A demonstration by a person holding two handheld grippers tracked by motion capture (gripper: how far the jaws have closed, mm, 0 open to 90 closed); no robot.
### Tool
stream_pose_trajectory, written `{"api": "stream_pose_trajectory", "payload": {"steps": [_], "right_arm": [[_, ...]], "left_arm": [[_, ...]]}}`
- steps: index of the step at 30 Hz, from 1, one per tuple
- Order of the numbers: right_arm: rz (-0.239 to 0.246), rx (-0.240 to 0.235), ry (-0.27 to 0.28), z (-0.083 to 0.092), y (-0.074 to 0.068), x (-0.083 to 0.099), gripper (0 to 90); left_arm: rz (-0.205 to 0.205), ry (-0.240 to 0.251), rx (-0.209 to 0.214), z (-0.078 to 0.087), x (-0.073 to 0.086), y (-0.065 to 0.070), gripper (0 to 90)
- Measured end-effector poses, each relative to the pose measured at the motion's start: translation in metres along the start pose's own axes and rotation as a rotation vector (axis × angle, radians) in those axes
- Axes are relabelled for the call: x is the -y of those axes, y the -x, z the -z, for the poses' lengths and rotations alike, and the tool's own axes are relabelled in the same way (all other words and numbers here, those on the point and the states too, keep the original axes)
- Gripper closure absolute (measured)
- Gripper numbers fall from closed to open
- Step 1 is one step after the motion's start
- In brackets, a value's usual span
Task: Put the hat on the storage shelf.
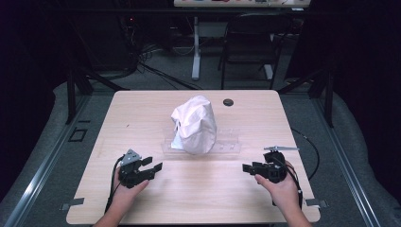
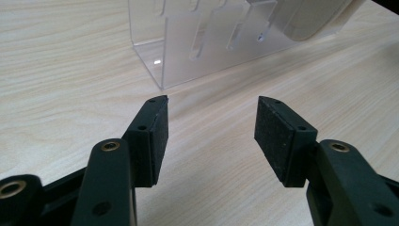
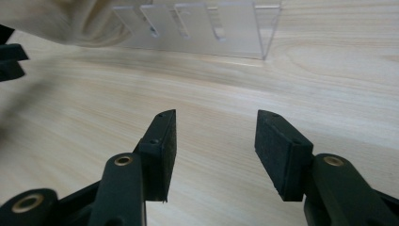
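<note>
L gripper [image 1: 152, 166] sits low over the near-left part of the bench [image 1: 142, 109], jaws spread wide w/ nothing between them, pads facing bare wood. R gripper [image 1: 249, 168] is at the near-right, held in the person's right hand [image 1: 283, 185], jaws also spread fully apart and empty, pointing in toward the middle. Both are well apart from the work. Between them and farther back, at bench centre, stands a clear acrylic rack [image 1: 226, 144] w/ slots cut in its wall; in the left gripper view its near corner [image 2: 162, 70] is just ahead of the jaws. A white cloth bag [image 1: 195, 124] sits bunched and upright on the rack, covering its left-centre part. A small dark round grommet [image 1: 228, 102] is set in the bench beyond the bag, near the far edge.
</note>
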State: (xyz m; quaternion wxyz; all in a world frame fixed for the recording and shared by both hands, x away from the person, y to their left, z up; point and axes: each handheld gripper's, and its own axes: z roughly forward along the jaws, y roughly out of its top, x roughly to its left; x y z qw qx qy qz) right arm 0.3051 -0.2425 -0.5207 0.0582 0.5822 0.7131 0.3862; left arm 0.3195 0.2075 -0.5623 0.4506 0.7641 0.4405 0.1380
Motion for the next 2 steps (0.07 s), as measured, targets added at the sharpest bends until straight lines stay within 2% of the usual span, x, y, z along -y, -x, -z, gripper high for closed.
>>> {"api": "stream_pose_trajectory", "payload": {"steps": [1, 2], "right_arm": [[0.011, 0.013, 0.020, -0.0008, 0.0010, 0.0044, 49.1], [0.023, 0.029, 0.053, -0.0022, 0.0030, 0.0117, 48.9]], "left_arm": [[-0.013, -0.010, 0.004, 0.0000, -0.0005, 0.0008, 45.6], [-0.010, -0.001, 0.004, -0.0010, -0.0003, 0.0023, 45.6]]}}
